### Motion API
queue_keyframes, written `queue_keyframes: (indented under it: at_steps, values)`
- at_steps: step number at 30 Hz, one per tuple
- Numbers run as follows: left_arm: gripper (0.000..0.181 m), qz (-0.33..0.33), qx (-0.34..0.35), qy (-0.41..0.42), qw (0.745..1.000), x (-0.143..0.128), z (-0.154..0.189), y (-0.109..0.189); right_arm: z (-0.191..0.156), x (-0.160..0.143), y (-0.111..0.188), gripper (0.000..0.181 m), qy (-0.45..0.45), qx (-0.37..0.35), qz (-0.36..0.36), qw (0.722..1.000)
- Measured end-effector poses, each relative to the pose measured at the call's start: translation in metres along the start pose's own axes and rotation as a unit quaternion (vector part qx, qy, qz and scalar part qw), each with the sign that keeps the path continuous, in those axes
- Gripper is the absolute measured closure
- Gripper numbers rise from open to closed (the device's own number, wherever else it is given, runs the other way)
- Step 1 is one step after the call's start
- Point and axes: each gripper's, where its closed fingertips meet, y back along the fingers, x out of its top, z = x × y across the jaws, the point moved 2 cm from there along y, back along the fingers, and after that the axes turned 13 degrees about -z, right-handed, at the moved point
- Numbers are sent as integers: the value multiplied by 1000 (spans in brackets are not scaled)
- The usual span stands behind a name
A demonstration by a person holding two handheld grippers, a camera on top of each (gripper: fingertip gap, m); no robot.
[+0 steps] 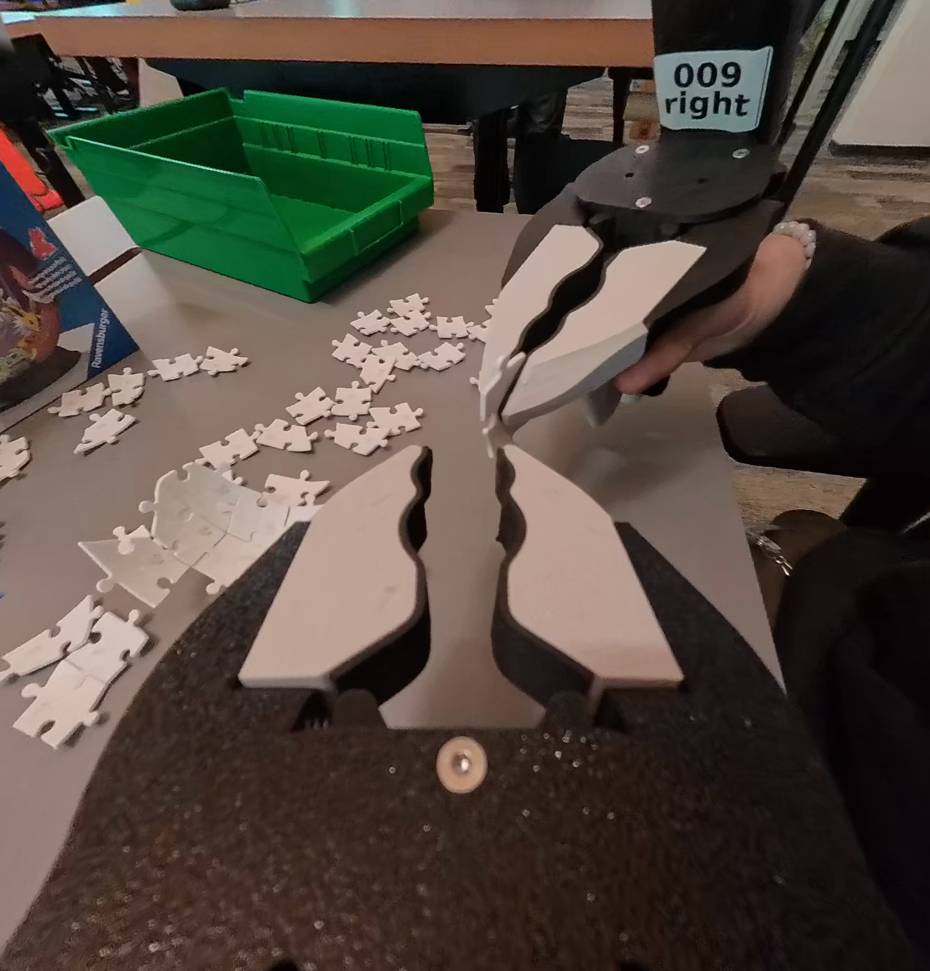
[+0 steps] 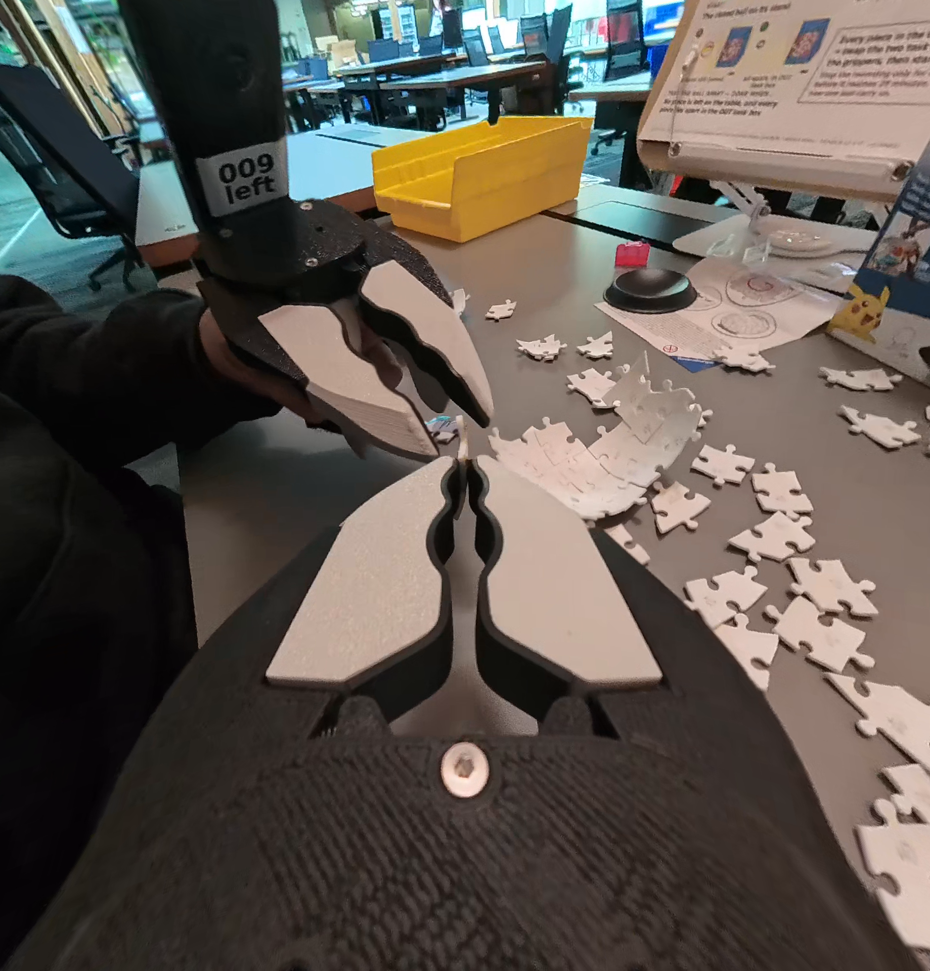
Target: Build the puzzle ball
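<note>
A large open-plan room with rows of desks and dark office chairs stretches behind a grey table, seen sharpest in the right wrist view. On the table's far side sit a green bin and, in the other view, a yellow bin. A blue puzzle box stands at the table's edge, cut off by the frame, and a propped instruction board rises behind a paper sheet carrying a black dome-shaped stand.

The curved, partly joined section of the puzzle ball lies white side up on the table near the middle, just beyond the two tools. Loose white puzzle pieces are scattered around it, some running out of frame at the right of the right wrist view.

The left tool is held with its fingers clearly apart and nothing between them. The right tool has its tips pinched together on a single white puzzle piece, held on edge above the table; in its own view the piece is a thin sliver, hard to make out. The two tools' tips nearly meet. Dark sleeves cover the person's arms; the hands are mostly hidden behind the tools.
</note>
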Motion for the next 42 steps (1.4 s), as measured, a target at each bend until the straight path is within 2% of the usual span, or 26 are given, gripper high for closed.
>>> queue_keyframes:
  at_steps: [5,13,16,22,31,37,40,42]
  values:
    - [167,6,-28,-13,999,0,5,7,-8,-3,-3,179,34,5,-19,999]
    - [168,-3,-62,-27,998,-1,9,10,-19,2,-14,179,67,-1,-62,996]
    - [178,-10,-62,-28,998,-6,8,11,-18,1,-20,179,49,5,-55,997]
    - [179,33,-122,71,989,3,-5,19,-11,14,-24,178,19,8,-18,1000]
    - [179,66,-141,119,981,14,-11,27,-8,31,-19,179,29,18,22,999]
    - [179,39,-72,62,995,9,-11,39,-14,36,-29,179,2,59,36,998]
    - [179,8,-64,56,996,5,-12,40,-15,33,-33,178,12,60,33,998]
    - [179,-8,-51,83,995,1,-24,39,-7,29,-34,175,10,45,15,999]
